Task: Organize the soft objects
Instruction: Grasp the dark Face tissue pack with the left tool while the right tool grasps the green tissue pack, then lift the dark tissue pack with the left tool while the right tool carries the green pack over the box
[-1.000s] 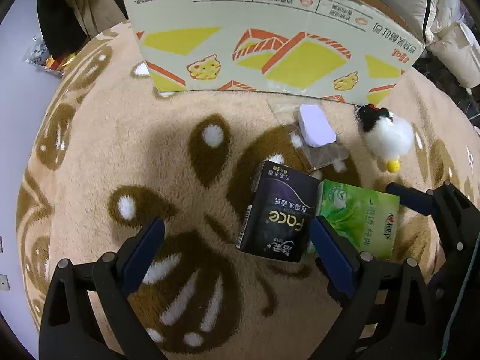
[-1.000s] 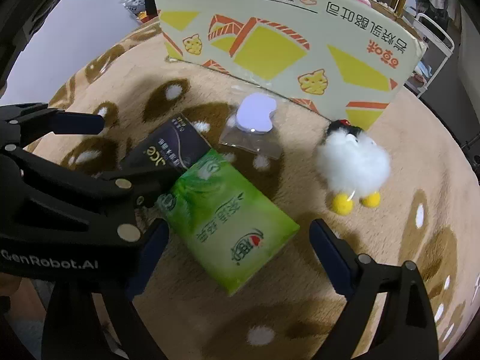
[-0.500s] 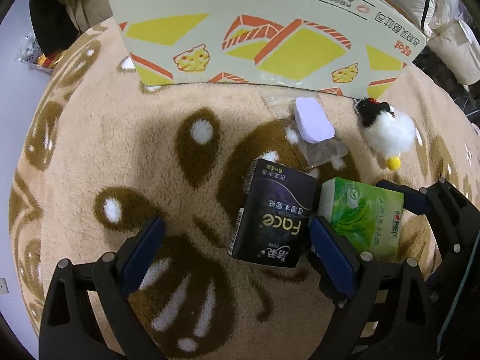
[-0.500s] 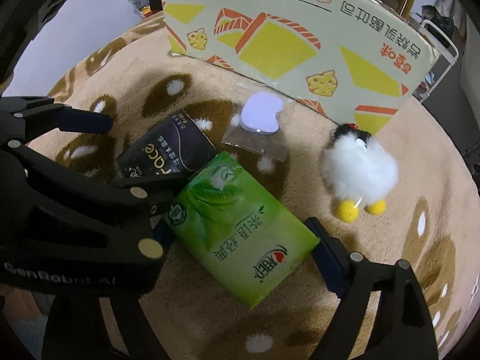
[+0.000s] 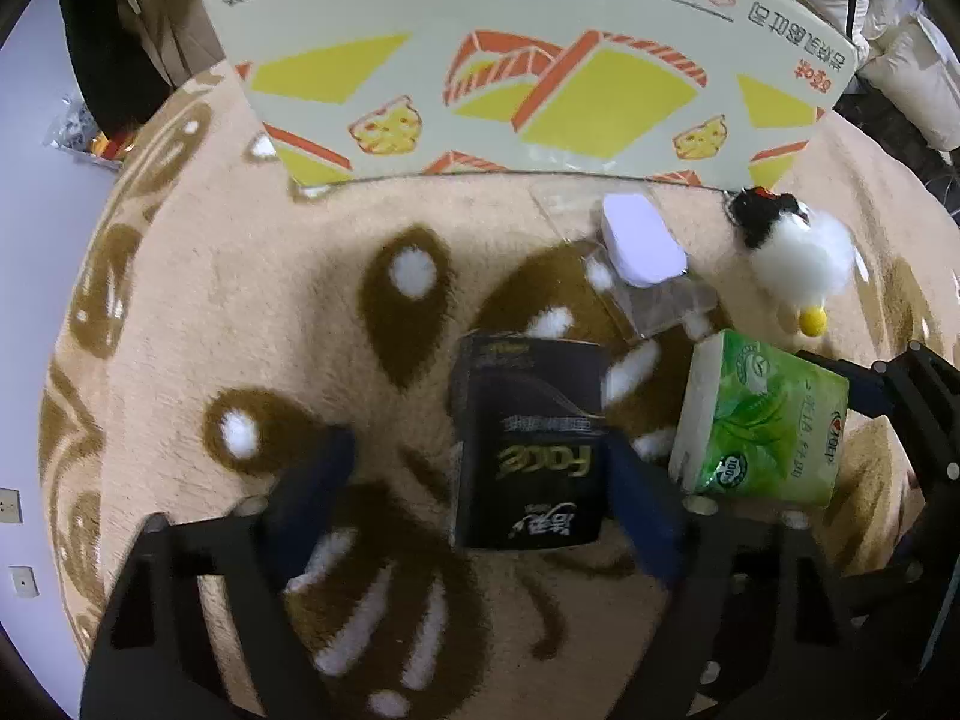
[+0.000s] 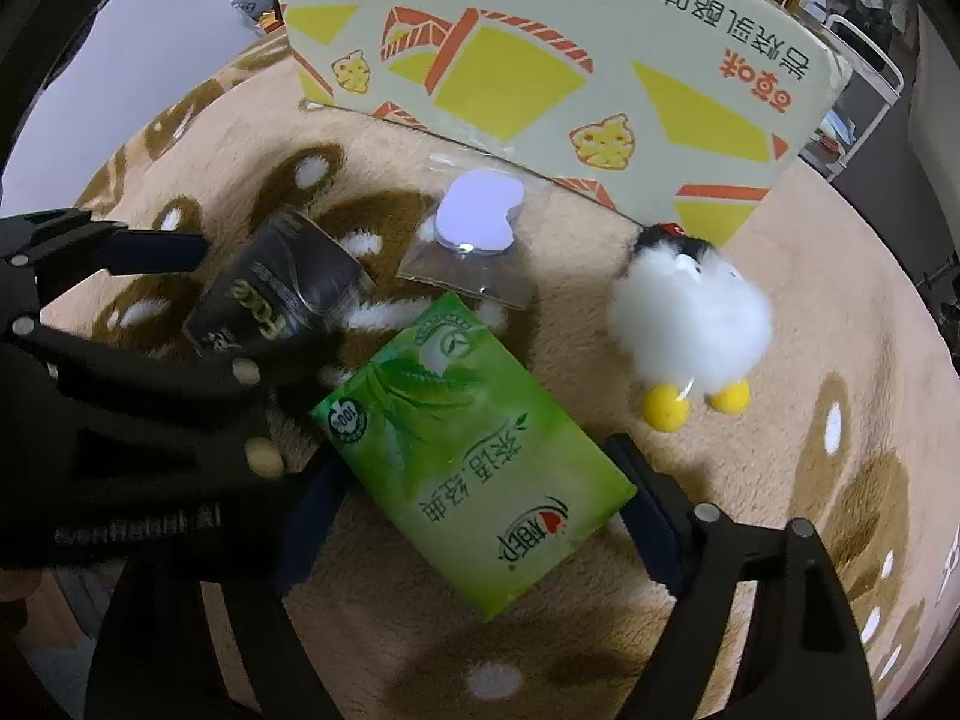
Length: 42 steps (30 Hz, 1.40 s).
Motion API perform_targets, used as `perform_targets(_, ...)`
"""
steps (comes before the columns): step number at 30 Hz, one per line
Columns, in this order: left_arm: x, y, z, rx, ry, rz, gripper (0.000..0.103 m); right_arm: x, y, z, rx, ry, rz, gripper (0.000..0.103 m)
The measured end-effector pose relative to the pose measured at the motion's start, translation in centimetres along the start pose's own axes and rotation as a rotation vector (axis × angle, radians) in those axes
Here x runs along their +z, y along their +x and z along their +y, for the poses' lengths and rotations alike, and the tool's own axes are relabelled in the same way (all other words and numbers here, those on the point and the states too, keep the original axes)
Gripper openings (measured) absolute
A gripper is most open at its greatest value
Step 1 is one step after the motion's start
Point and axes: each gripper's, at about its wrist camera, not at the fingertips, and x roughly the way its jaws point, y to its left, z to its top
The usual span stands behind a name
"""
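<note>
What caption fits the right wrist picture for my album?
Right gripper closing its jaws around the green tissue pack, fluffy white toy beside it.

light: dim indoor, warm cast | shadows: soft beneath both grippers on the rug (image 5: 252, 276) | blur: left fingers (image 5: 306, 492) smeared | glare: sheen on bag (image 6: 474, 264) beyond right fingers | edges: fisheye bend, black corners
</note>
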Motion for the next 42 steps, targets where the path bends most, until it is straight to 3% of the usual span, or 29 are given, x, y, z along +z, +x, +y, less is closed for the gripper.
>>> perform_targets(2, 0.0, -0.4, 0.3, 0.001, 0.003, -0.010, 0.045, -0.2, -0.1, 0.1, 0.001, -0.002, -0.002, 0.085)
perform_targets(14, -0.7, -2.1, 0.9, 0.000, -0.045, -0.044, 0.045, -0.4, -2.3, -0.2, 0.035, 0.027, -0.060, 0.074)
perform_targets(24, -2.4, -6.7, 2.8, 0.014, -0.129, -0.173, 0.045, -1.2, -6.7, -1.5, -0.013, 0.084, -0.178, 0.073)
perform_targets(33, -3.8, -14.8, 1.7, 0.052, -0.093, -0.443, 0.045, -1.2, -13.1, -3.8, -0.067, 0.156, -0.448, 0.073)
perform_targets(37, -3.3, -17.8, 1.2, 0.122, -0.042, -0.583, 0.045, -0.3, -15.4, -4.2, -0.084, 0.135, -0.520, 0.073)
perform_targets(42, -1.1, -21.5, 2.0, 0.108, -0.056, -0.704, 0.045, 2.0, -17.5, -4.4, -0.085, 0.119, -0.579, 0.073)
